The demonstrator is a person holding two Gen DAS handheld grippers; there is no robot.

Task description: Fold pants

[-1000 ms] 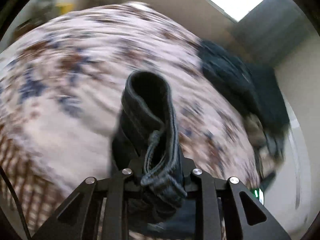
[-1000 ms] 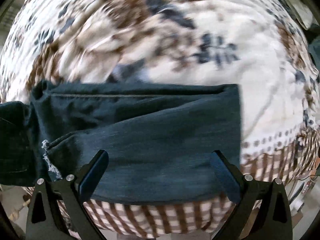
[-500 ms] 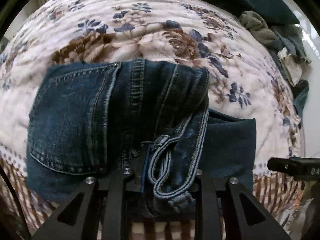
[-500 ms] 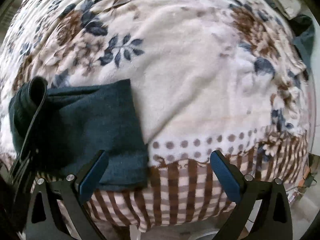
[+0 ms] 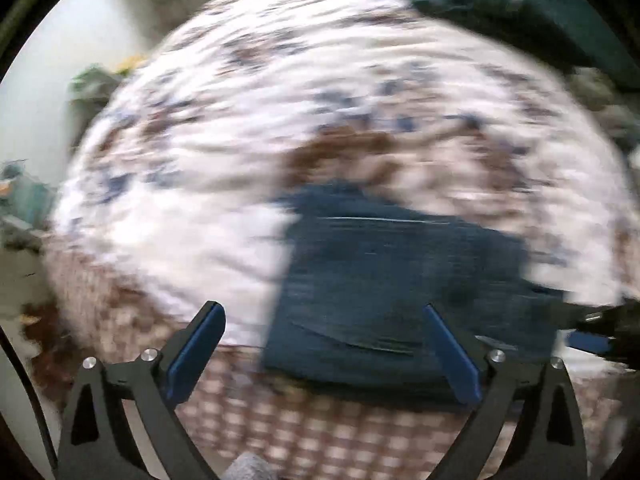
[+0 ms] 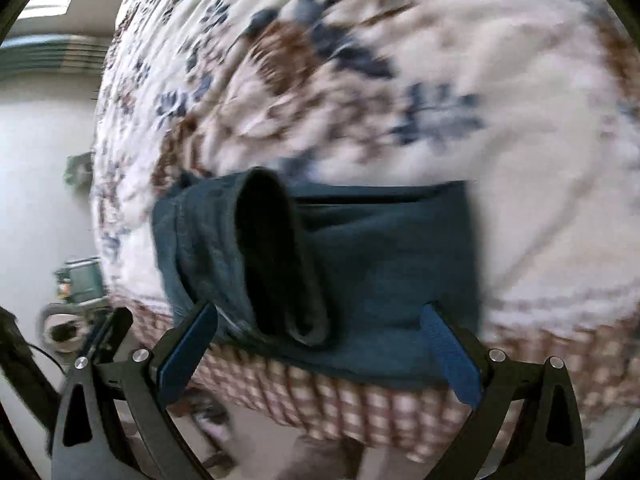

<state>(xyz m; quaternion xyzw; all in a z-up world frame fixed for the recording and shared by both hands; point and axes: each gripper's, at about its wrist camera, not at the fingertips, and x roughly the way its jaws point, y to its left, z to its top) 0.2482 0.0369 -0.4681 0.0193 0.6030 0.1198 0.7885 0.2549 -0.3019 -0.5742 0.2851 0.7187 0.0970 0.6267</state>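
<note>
Between my left gripper's (image 5: 322, 354) spread fingers nothing is held: its jaws have just been opening, and the blue pads stand wide apart above the near edge of the bed, with the jeans (image 5: 384, 292) lying beneath and a little to their right rather than pinched. My right gripper (image 6: 320, 354) is likewise spread, its pads either side of the same bundle but, as far as I can tell, not pressing on it. Just beyond them, the jeans (image 6: 360, 256) rest folded into a dark blue block at the near border of the floral blanket (image 6: 500, 80), partly over its brown checked band; from the right wrist view a rounded roll of denim stands up loosely on the left part of the stack instead of lying flat. I judge the cloth to be heavy for clothing, thick and fairly stiff at seams, yet limp enough to sag and spring back where it is doubled. I would take hold at that raised roll or along a doubled edge, where several layers give the pads something firm to bite, and press it down. Farther off, other dark clothing (image 5: 500, 4) is heaped at the far side of the bed, blurred.
</note>
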